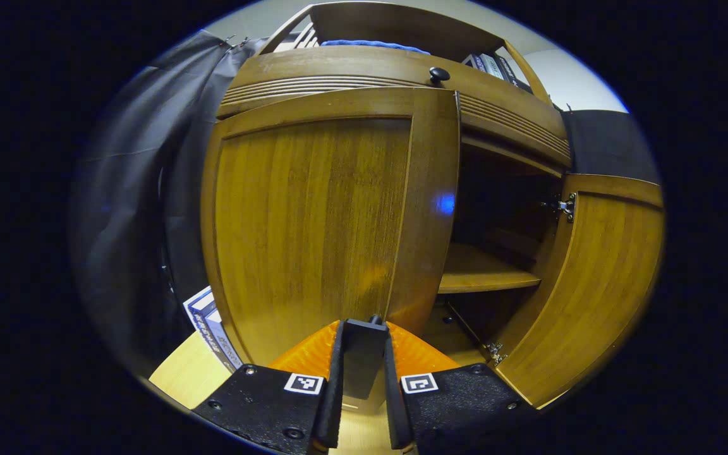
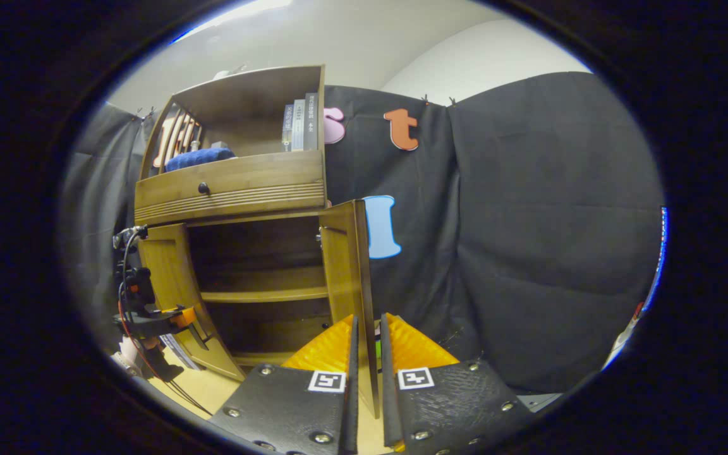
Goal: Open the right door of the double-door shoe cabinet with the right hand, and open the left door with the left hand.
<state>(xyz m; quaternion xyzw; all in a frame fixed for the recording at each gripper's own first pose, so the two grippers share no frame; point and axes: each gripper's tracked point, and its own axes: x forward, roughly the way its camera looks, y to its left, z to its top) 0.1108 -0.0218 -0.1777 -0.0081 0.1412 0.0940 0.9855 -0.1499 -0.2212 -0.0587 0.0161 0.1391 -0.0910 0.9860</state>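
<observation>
Faintly lettered books (image 2: 299, 126), print unreadable, atop cabinet (image 2: 231, 189)

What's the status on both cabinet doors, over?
Left tongs shut on brown wooden left door edge. Right tongs shut on brown wooden right door edge. Both doors swung open, nothing blocking.

The left door (image 1: 313, 221) blocks the whole left half of the cabinet's inside in the left gripper view, and the back of the 2 shelves (image 1: 487, 272) is too dark to make out. The book spines (image 2: 299, 126) up top are too small to tell apart. The right door (image 2: 354, 278) hides its own handle, seen edge-on.
</observation>
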